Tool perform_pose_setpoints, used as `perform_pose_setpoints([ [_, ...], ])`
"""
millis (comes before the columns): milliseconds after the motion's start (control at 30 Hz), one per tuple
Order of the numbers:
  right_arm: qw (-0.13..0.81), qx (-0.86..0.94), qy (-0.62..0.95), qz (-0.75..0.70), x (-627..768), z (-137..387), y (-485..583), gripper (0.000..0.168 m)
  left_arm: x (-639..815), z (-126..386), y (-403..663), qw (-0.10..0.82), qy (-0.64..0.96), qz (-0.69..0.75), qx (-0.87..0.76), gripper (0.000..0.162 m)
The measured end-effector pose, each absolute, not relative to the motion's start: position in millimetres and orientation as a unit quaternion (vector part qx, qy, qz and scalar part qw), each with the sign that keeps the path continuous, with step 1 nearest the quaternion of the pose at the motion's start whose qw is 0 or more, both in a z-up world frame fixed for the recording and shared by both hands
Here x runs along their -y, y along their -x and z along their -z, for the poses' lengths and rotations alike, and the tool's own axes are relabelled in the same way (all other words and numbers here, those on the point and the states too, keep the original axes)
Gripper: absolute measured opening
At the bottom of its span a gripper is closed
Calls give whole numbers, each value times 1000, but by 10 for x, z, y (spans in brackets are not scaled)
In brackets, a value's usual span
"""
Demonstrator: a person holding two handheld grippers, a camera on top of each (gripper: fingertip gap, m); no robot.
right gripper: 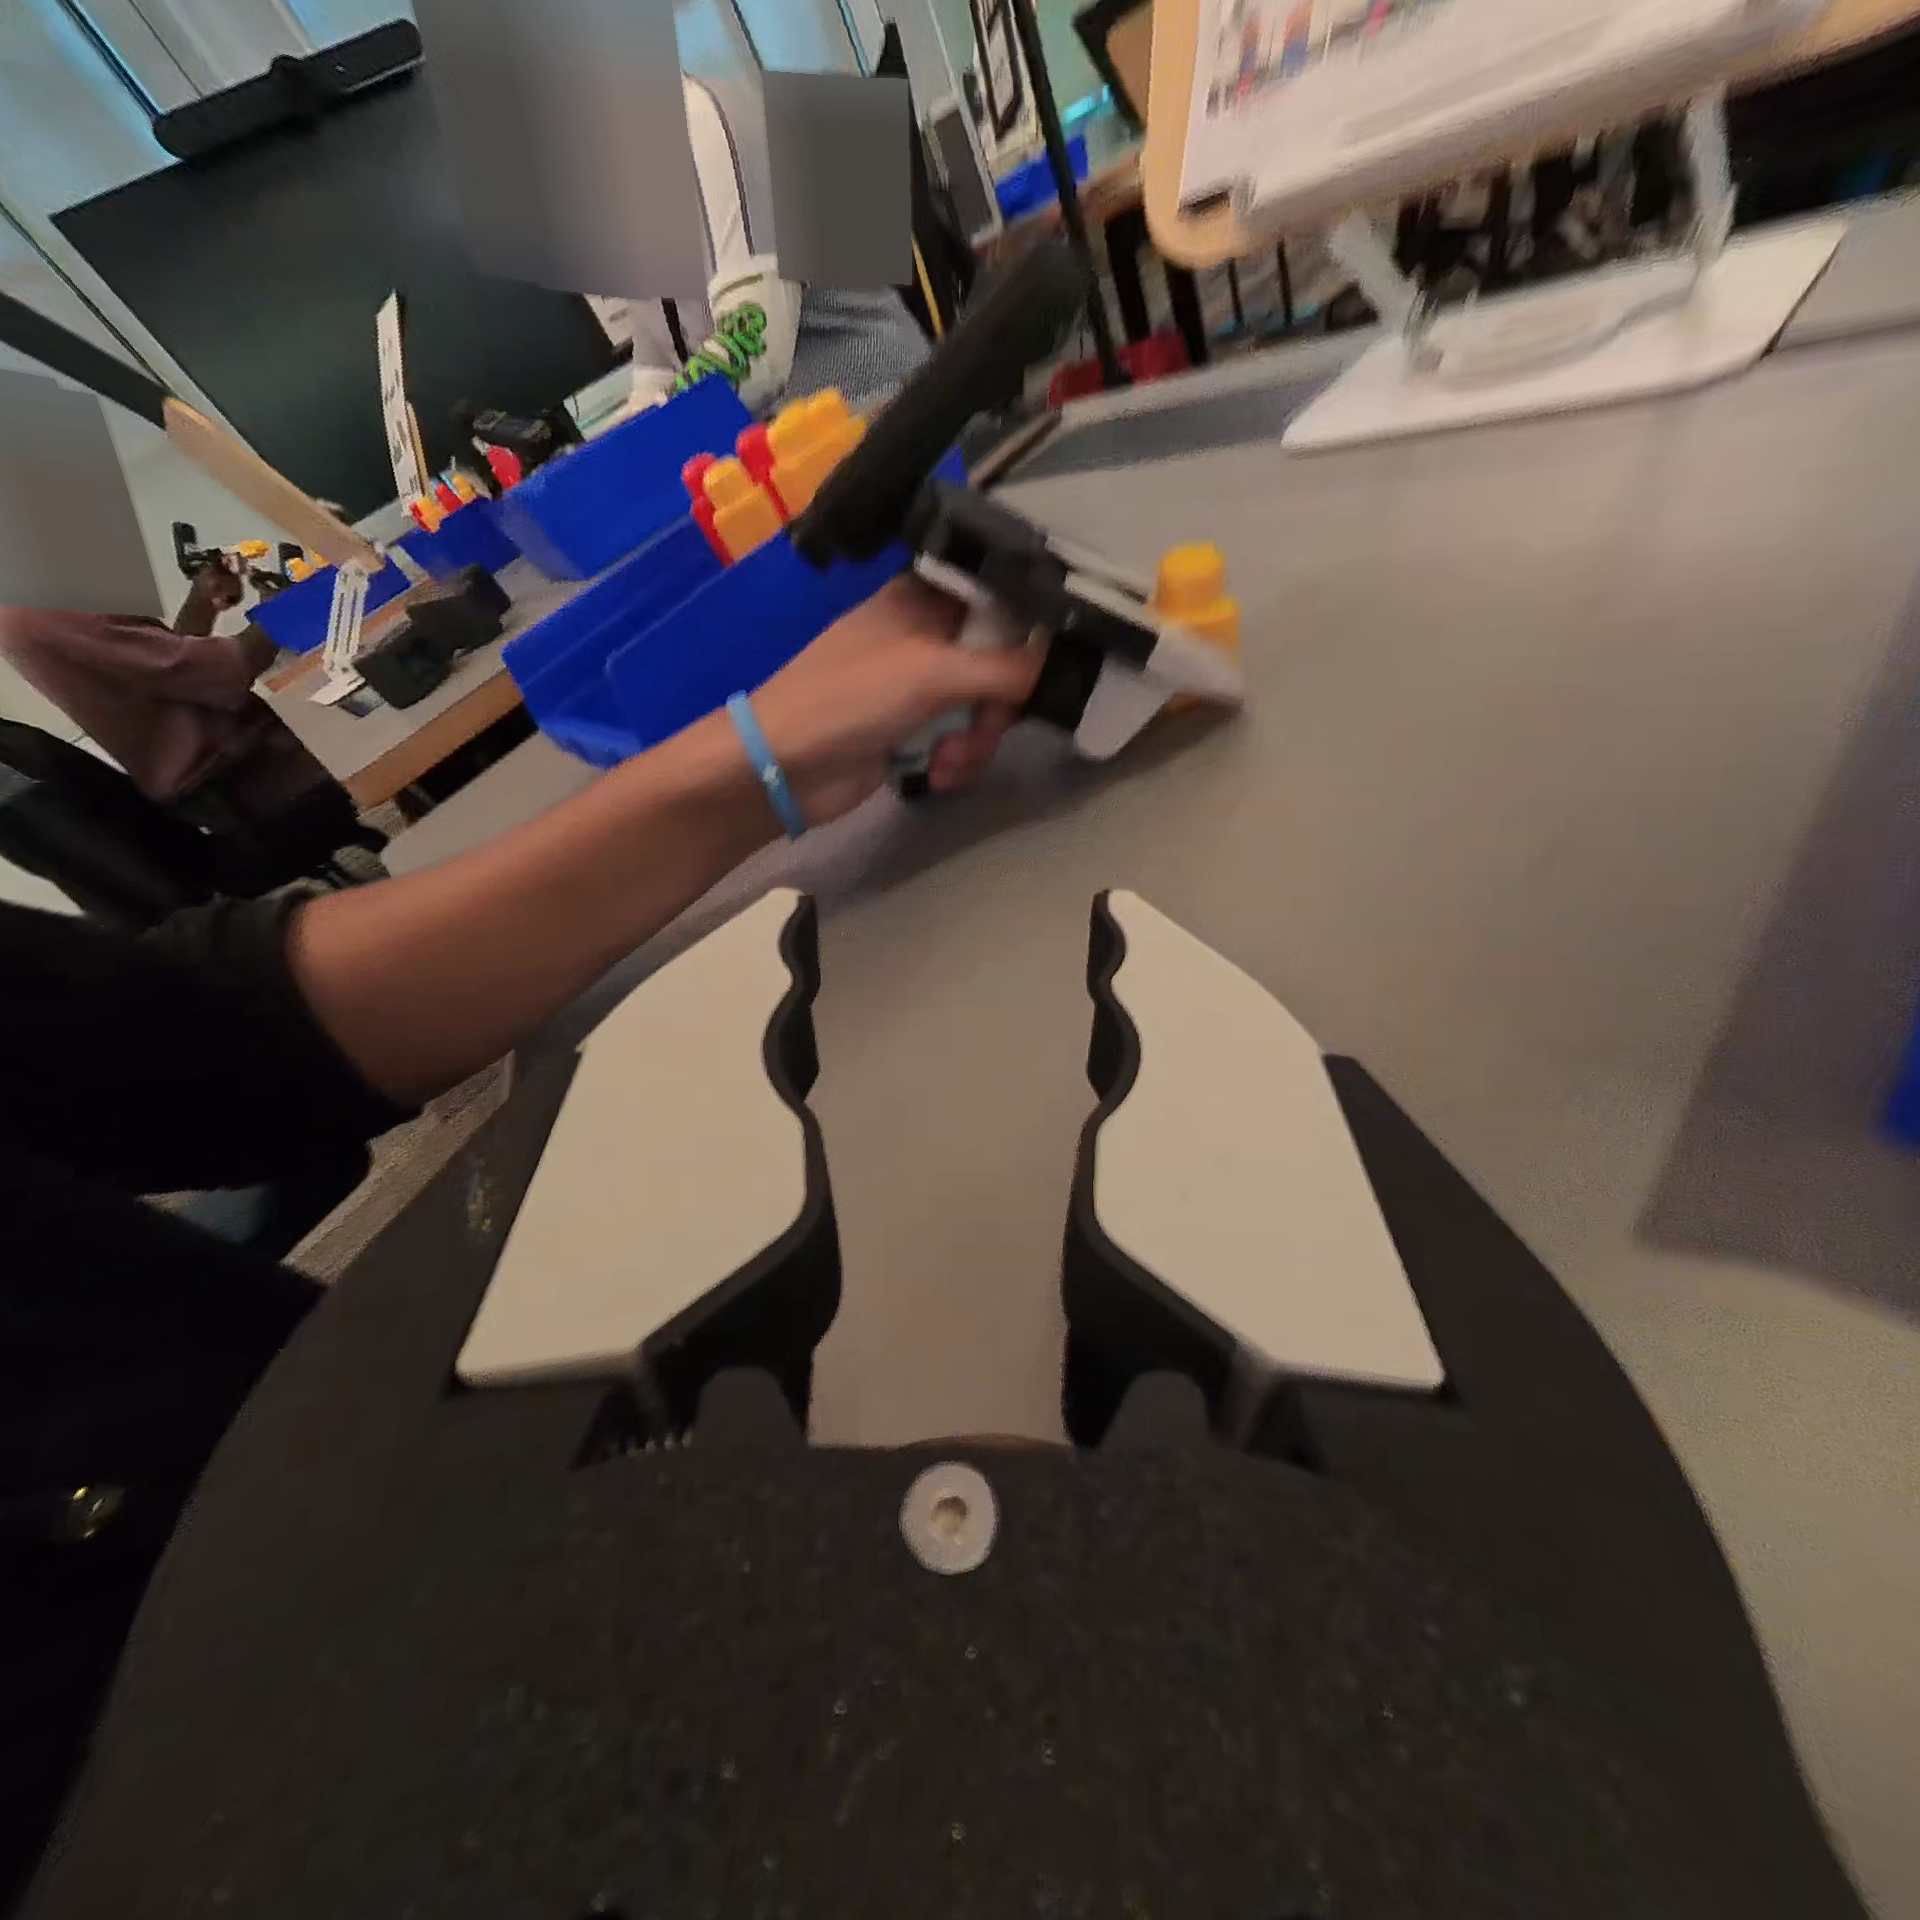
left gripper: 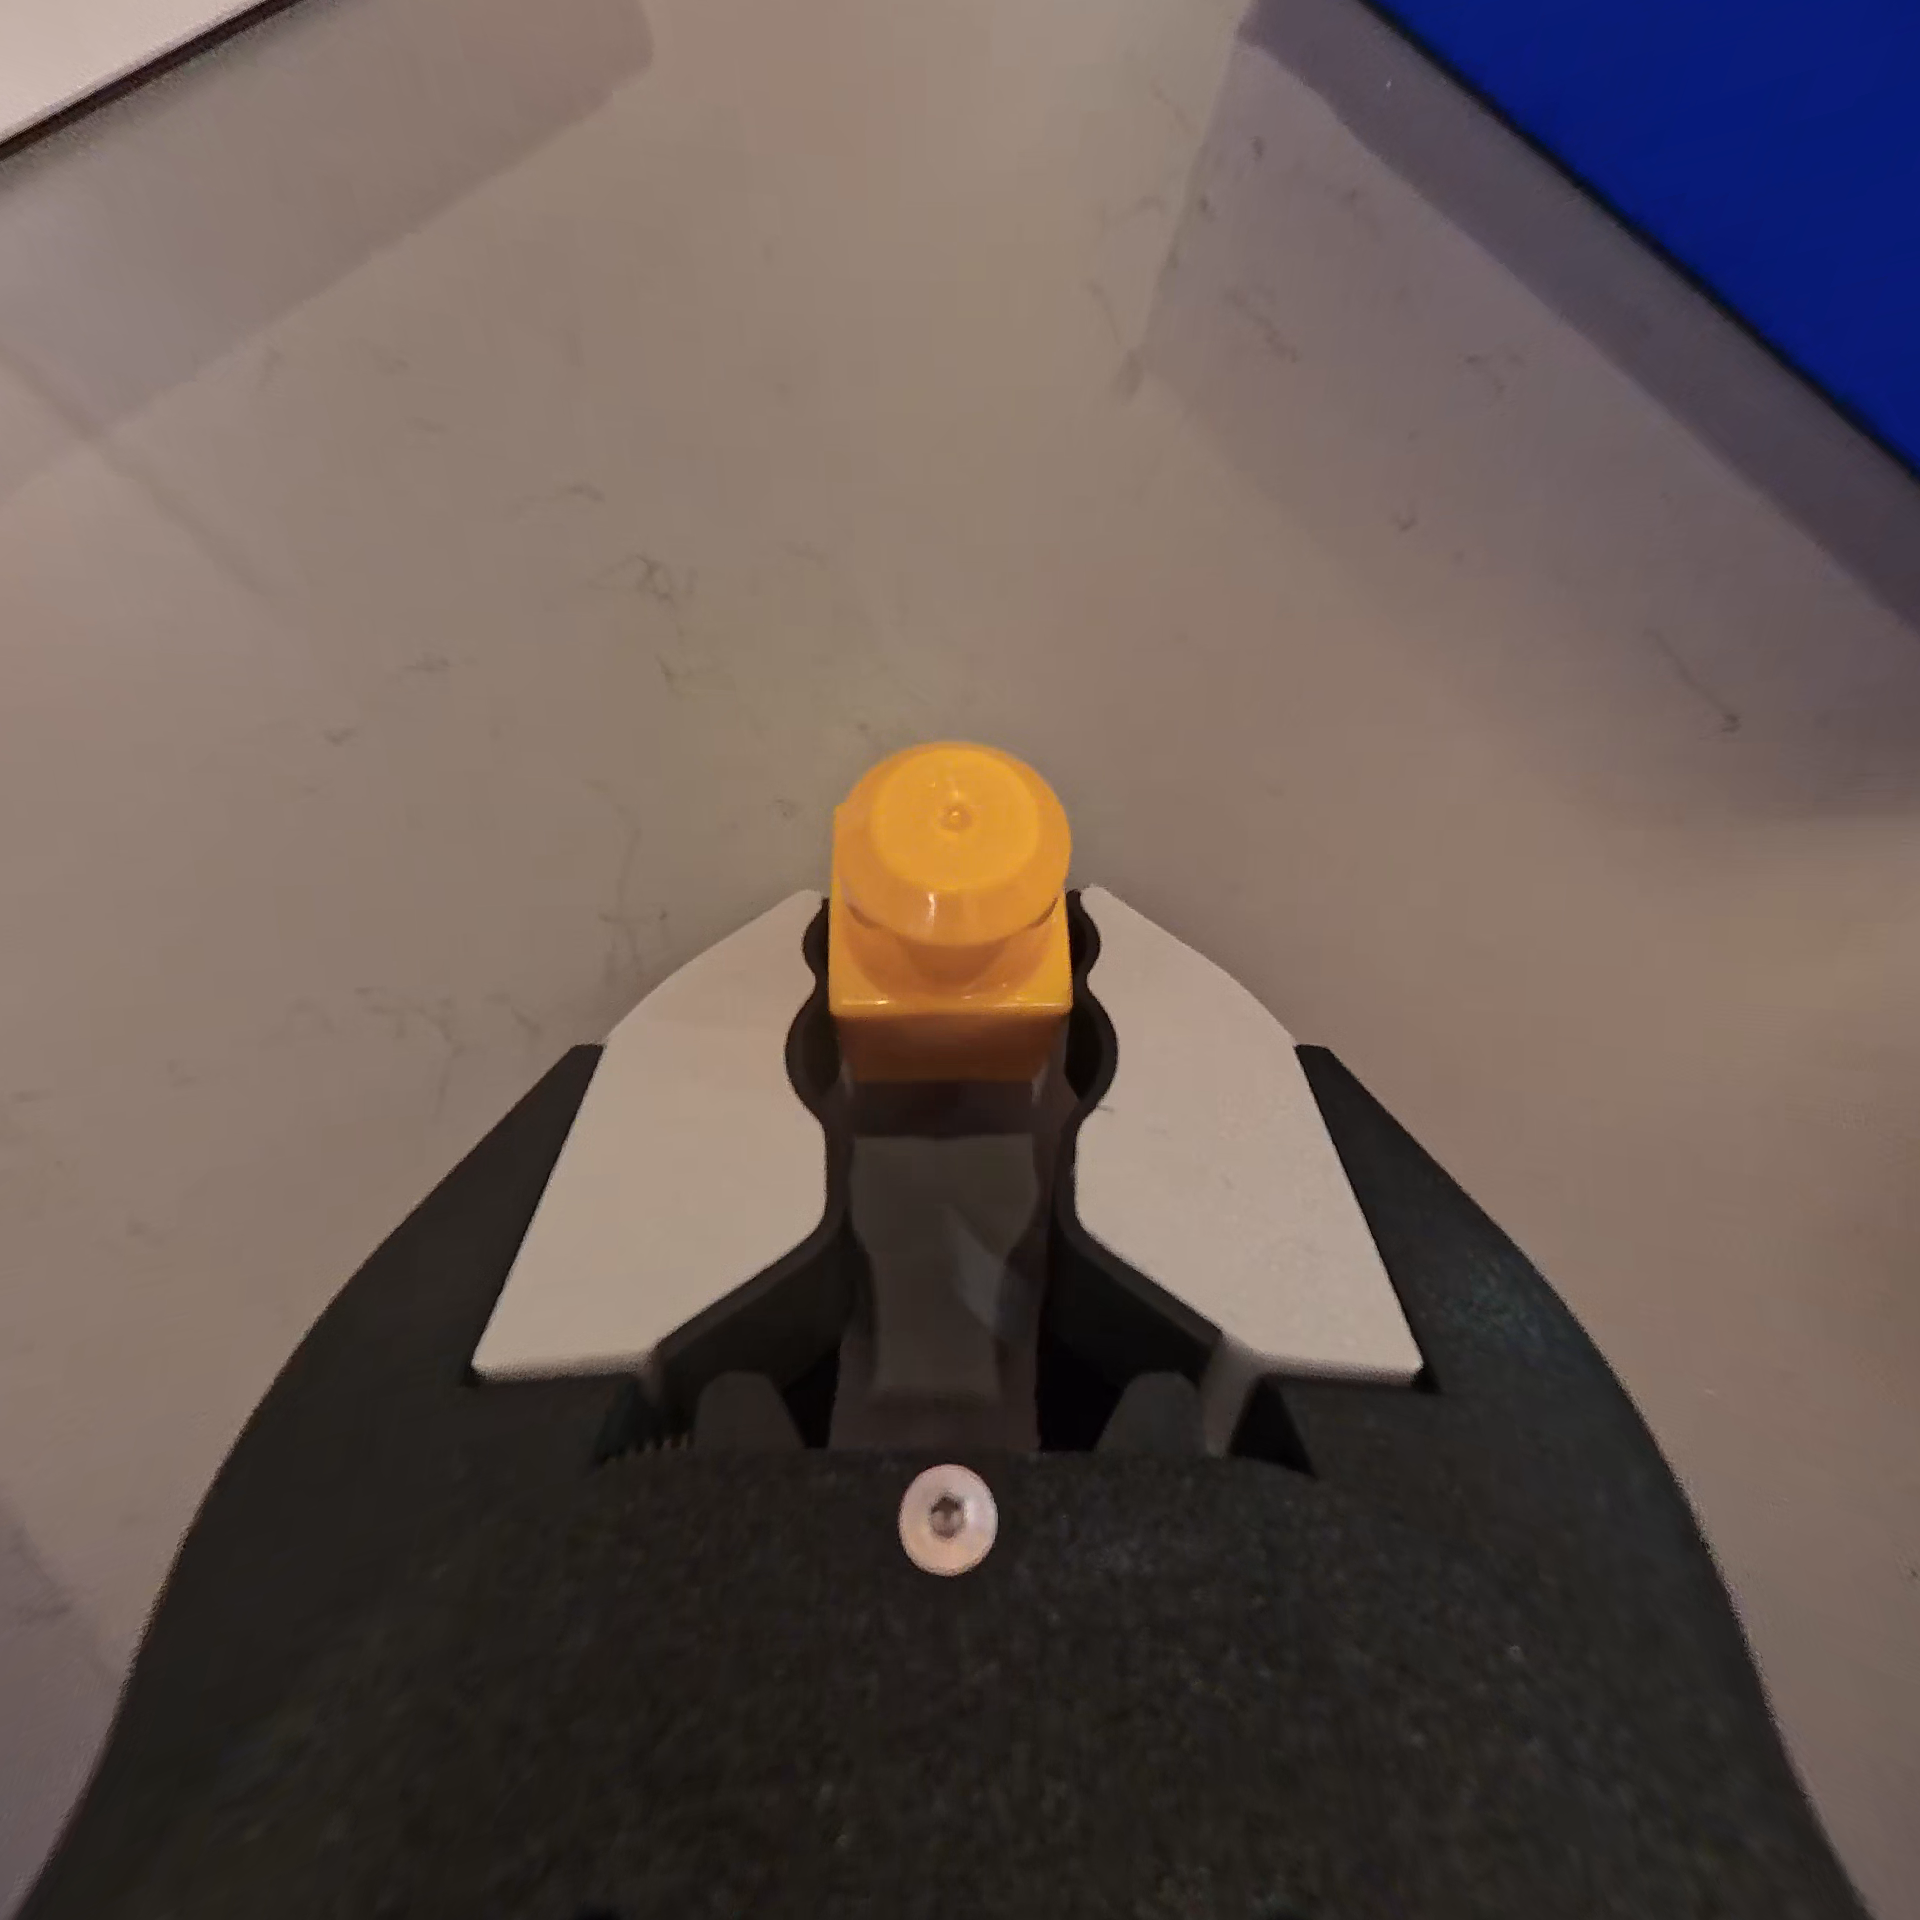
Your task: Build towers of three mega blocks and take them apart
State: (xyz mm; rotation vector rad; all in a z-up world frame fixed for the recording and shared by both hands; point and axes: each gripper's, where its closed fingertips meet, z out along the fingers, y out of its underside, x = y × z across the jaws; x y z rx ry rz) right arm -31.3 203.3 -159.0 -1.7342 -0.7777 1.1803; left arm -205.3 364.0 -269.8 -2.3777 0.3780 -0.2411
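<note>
the left hand-held gripper (left gripper: 951, 914) pinches a single yellow block (left gripper: 951, 935) upright just above the grey desk (left gripper: 727, 520). the right hand-held gripper (right gripper: 951, 925) hangs spread and empty. a blue bin (right gripper: 707, 634) holds more blocks (right gripper: 774, 478).

From my remote seat, I cannot read any writing in either view. In the right wrist view a printed board (right gripper: 1455, 94) on a white stand at the far end of the worktop (right gripper: 1507, 831) and a small upright card (right gripper: 398, 410) near the blue bins (right gripper: 717, 634) carry print, but both are too blurred to make out.
</note>
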Motion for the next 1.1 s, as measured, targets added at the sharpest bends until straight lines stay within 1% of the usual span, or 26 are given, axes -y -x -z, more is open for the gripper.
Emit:
perform_pose_setpoints([
  [133, 391, 296, 727, -481, -1840, 1878, 374, 50, -3613, 2701, 2050, 355, 920, 86, -144, 42],
  [200, 393, 297, 735, -466, -1946, 1904, 367, 50, -3582, 2701, 2053, 354, 920, 87, -141, 52],
  [300, 397, 319, 752, -420, -2262, 1889, 429, 51, -3459, 2582, 2059, 367, 915, 99, -133, 54],
  [367, 393, 341, 761, -387, -2506, 1844, 567, 53, -3255, 2495, 2117, 368, 917, 92, -127, 63],
  [433, 371, 382, 776, -337, -2720, 1863, 787, 60, -2946, 2369, 2165, 389, 910, 107, -100, 64],
  [533, 343, 451, 784, -253, -2983, 1962, 1213, 61, -2432, 2256, 2279, 438, 889, 119, -49, 63],
  [600, 303, 496, 783, -220, -3052, 2116, 1542, 66, -2149, 2197, 2355, 479, 869, 125, -16, 61],
  [767, 269, 553, 776, -140, -3298, 2326, 2136, 62, -1809, 2108, 2426, 508, 848, 152, 15, 61],
  [833, 234, 562, 786, -110, -3384, 2424, 2227, 63, -1783, 2128, 2462, 510, 849, 138, 2, 60],
  [867, 210, 567, 792, -88, -3427, 2485, 2227, 60, -1781, 2155, 2467, 505, 853, 132, -10, 60],
  [967, 131, 579, 802, -75, -3439, 2607, 2213, 36, -1774, 2219, 2460, 496, 859, 128, -27, 60],
  [1033, 107, 586, 801, -64, -3452, 2594, 2172, 36, -1757, 2235, 2425, 491, 858, 148, -24, 59],
  [1100, 130, 588, 795, -68, -3493, 2433, 2160, 36, -1743, 2236, 2389, 488, 856, 170, -22, 57],
])
